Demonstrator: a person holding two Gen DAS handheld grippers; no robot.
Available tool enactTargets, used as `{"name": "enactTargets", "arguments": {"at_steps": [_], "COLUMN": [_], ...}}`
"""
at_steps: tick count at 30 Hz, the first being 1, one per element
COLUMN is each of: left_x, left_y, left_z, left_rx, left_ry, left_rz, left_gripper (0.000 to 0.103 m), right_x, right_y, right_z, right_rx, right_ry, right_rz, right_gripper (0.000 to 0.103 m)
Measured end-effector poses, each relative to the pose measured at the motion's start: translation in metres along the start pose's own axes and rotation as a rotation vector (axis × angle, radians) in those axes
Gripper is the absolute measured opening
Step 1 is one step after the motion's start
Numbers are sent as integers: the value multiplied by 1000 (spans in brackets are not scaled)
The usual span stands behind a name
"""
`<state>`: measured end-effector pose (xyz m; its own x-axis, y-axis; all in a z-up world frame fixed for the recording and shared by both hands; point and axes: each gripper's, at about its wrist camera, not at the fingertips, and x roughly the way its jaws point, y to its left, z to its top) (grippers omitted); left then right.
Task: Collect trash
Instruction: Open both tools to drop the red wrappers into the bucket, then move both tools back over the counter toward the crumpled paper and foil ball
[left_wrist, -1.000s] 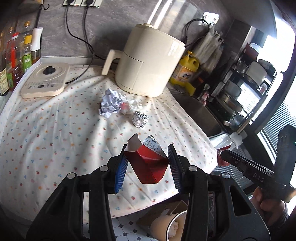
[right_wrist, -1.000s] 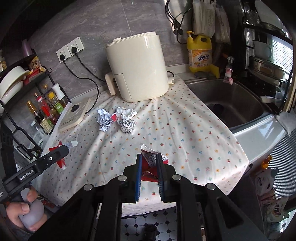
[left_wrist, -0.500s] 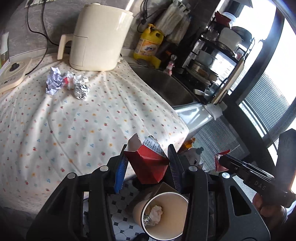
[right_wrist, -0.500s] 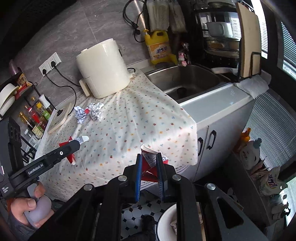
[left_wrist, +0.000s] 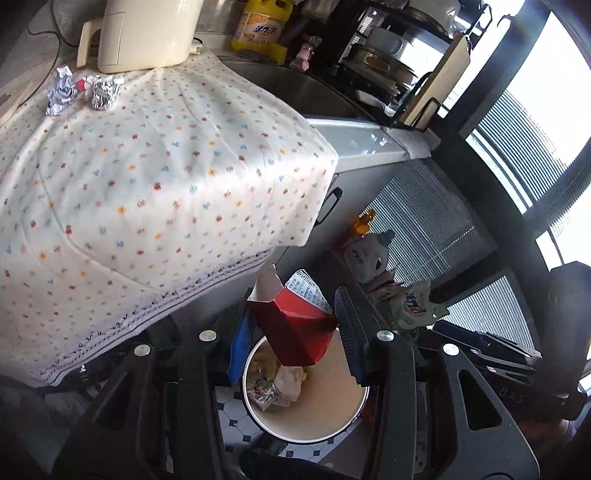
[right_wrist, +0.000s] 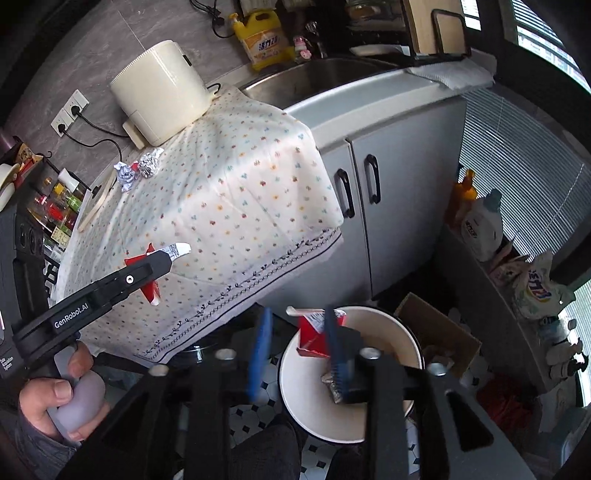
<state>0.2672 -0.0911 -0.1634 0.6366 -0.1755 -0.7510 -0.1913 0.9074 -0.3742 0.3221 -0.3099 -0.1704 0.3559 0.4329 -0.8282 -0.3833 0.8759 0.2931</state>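
Holding red carton (left_wrist: 295, 328) over bin (left_wrist: 314, 424) w/ wrappers (left_wrist: 275, 384) inside.

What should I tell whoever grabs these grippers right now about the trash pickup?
Left gripper: shut on a red carton, held over the bin.
Right gripper: open; the other red carton sits loose against one finger at the bin's mouth.
Done: some trash already lies in the bin.
Left: release the left carton, then fetch the crumpled foil from the cloth beside the air fryer.
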Motion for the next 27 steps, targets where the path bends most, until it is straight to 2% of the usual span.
{"name": "enactTargets", "arguments": {"at_steps": [6, 12, 17, 18, 19, 21, 25, 27], "left_x": [16, 25, 41, 43, 42, 36, 16, 3], "left_y": [-12, -31, -52, -55, -56, -55, -51, -47], "left_z": [-30, -46, -54, -55, -55, -52, -41, -36], "left_rx": [-18, -13, 34, 37, 29, 4, 8, 15], "left_ry": [36, 60, 123, 132, 133, 109, 67, 43], "left_rz": [-3, -33, -71, -74, -72, -66, -53, -33], "left_gripper": [43, 43, 48, 57, 70, 85, 96, 97], "right_x": [-9, -29, -44, -46, -50, -56, -61, -61], "right_y": [-33, -54, -64, -66, -68, -71, -68, -62], "right_z": [-13, -18, -21, -21, -22, -22, -20, -18], "right_rx": [21, 30, 37, 41, 46, 53, 59, 52], "right_ry": [11, -23, -48, -53, -60, -72, -86, -91], "right_rz": [-46, -87, -106, -107, -109, -112, -100, -85], "right_gripper": [56, 66, 72, 72, 72, 72, 76, 79]}}
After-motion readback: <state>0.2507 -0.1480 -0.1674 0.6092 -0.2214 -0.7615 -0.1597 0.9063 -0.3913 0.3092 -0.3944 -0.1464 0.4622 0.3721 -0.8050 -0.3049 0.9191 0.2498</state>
